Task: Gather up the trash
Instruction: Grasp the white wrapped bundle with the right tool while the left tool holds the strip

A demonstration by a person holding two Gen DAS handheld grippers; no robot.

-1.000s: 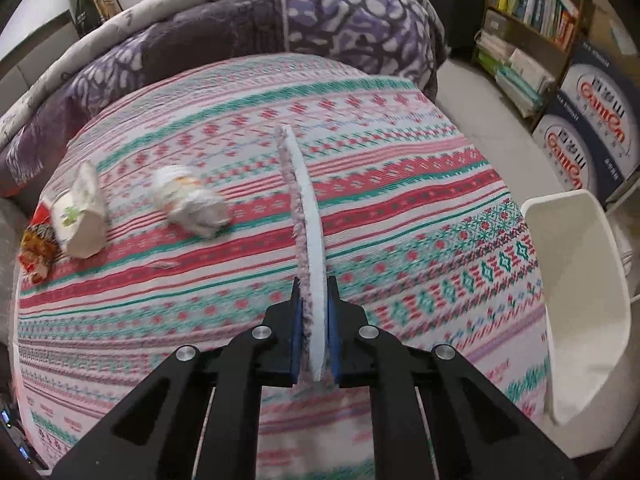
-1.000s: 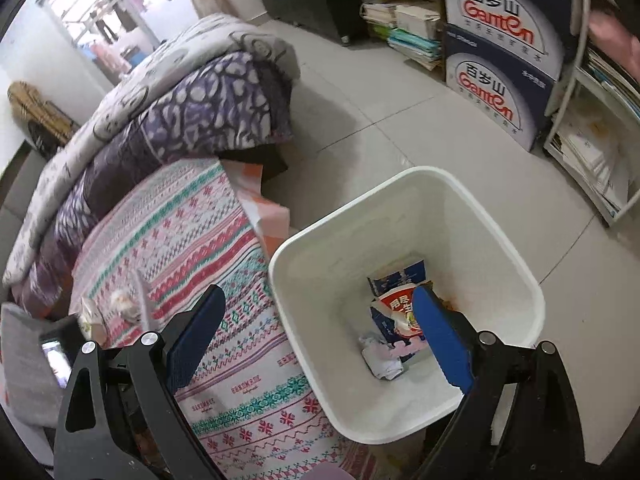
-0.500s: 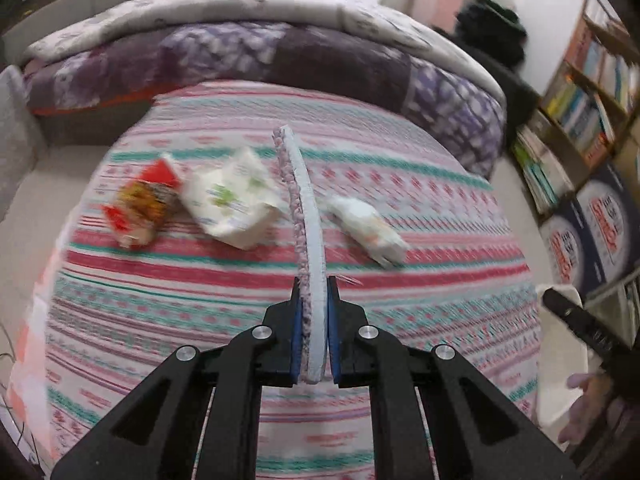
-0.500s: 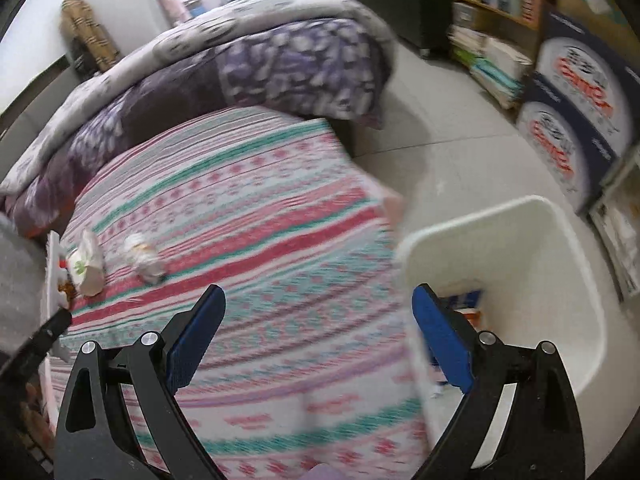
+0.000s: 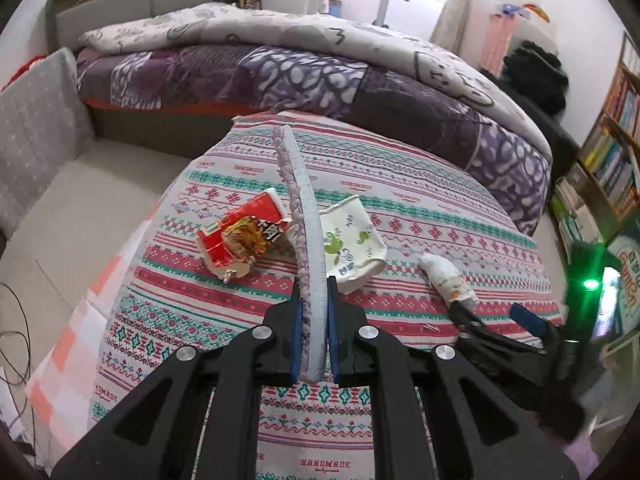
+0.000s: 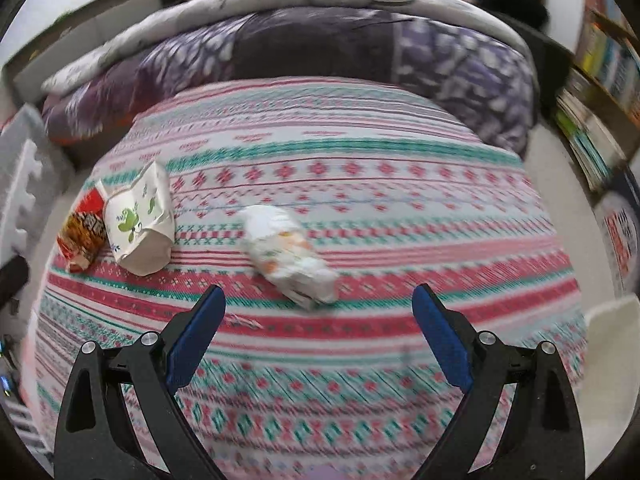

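The crumpled white wrapper (image 6: 290, 254) lies on the patterned tabletop (image 6: 360, 184), ahead of the right gripper (image 6: 318, 334) and a little left of the midline between its fingers. Those fingers (image 6: 438, 336) stand wide apart with nothing between them. The wrapper's long axis runs on a slant, from upper left to lower right in the right wrist view, so it crosses the line between the fingers at an angle rather than lying square to it; a small roll of the wrist would probably let the fingers close across its narrow width. Further left sit a white paper carton (image 6: 140, 220) and, touching it, a red snack packet (image 6: 82, 232); both are well apart from the wrapper. The left gripper (image 5: 312, 334) has its fingers clamped on a thin flat pad (image 5: 304, 220) held on edge, and it hangs over the carton and packet. The right hand therefore looks the nearer and the only free one for the wrapper. The white bin (image 6: 612, 364) shows at the right edge of the tabletop.
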